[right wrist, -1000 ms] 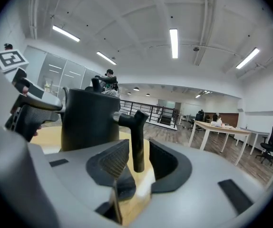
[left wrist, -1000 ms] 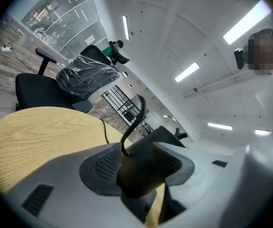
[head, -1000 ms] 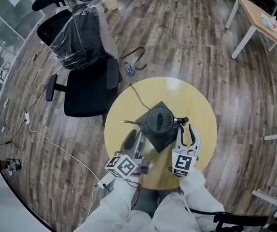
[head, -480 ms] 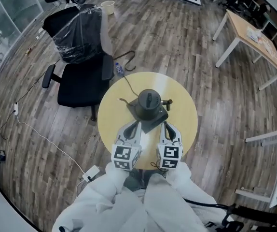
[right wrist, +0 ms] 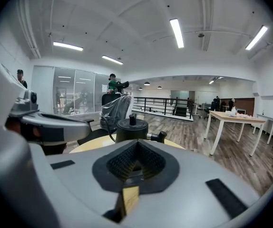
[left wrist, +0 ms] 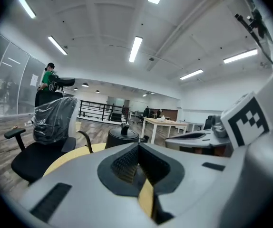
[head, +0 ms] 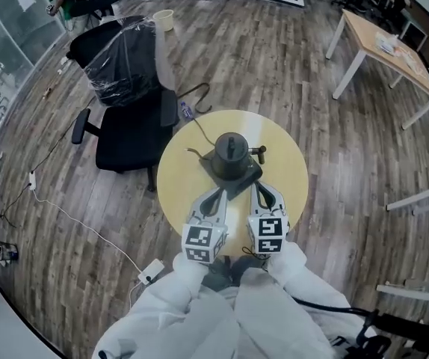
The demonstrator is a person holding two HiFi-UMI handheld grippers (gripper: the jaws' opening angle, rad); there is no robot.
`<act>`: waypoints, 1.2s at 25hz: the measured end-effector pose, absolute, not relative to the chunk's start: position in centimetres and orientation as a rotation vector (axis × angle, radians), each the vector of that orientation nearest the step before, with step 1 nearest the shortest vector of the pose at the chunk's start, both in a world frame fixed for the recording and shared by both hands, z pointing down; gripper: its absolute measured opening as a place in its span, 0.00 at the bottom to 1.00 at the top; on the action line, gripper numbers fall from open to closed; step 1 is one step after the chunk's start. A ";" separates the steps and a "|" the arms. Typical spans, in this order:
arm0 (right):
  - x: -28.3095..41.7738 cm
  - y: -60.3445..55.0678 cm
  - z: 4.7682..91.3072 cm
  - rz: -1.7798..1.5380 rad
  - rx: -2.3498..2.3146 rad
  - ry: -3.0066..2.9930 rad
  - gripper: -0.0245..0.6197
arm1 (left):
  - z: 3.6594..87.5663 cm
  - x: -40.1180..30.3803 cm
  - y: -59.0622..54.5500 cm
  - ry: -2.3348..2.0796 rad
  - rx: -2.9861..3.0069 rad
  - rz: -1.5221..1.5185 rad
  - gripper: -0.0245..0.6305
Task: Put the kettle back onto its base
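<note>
- The round black kettle (head: 231,154) stands upright on its flat, square black base (head: 246,178), near the centre of the round yellow worktop (head: 181,178).
- The left tool (head: 217,194), at 7 o'clock from the kettle, has its jaws pressed together on nothing.
- The right tool (head: 258,191), at 5 o'clock, is also pressed together and empty.
- Neither tool touches the kettle.

Round yellow table (head: 181,182) stands on wood-plank floor (head: 274,58). Black office chair (head: 128,137) is just beside the table's far-left edge, its backrest wrapped in clear plastic (head: 125,66). Small bottle (head: 186,111) lies on the floor between chair and table. Cream cup (head: 164,19) sits beyond the chair. Wooden desk (head: 383,47) is far right. White power strip (head: 152,271) is near left.
</note>
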State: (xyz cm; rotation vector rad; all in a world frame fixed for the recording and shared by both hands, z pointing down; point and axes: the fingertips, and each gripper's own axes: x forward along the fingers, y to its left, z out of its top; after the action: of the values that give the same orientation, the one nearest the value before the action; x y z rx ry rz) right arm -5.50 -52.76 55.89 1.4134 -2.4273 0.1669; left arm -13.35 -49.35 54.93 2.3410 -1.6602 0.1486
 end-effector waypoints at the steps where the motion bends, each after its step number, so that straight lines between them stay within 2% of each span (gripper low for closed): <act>1: -5.5 -52.7 56.1 0.168 1.397 -2.432 0.06 | 55.1 -13.4 -49.4 -1.666 2.322 0.144 0.04; 13: -4.3 -49.6 54.6 0.168 1.430 -2.456 0.06 | 53.0 -12.2 -45.8 -1.714 2.309 0.103 0.04; 24: -3.5 -34.5 55.6 0.177 1.526 -2.359 0.06 | 54.6 -13.8 -31.4 -1.668 2.315 0.092 0.04; 30: -2.8 -29.9 52.7 0.177 1.565 -2.448 0.06 | 52.4 -12.4 -26.9 -1.641 2.368 0.112 0.04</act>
State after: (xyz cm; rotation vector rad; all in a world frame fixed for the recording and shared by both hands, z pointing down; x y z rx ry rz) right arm -2.83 -29.94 52.67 1.5645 -2.4475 0.1765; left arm -12.37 -26.85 52.41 2.3685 -1.6413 0.1118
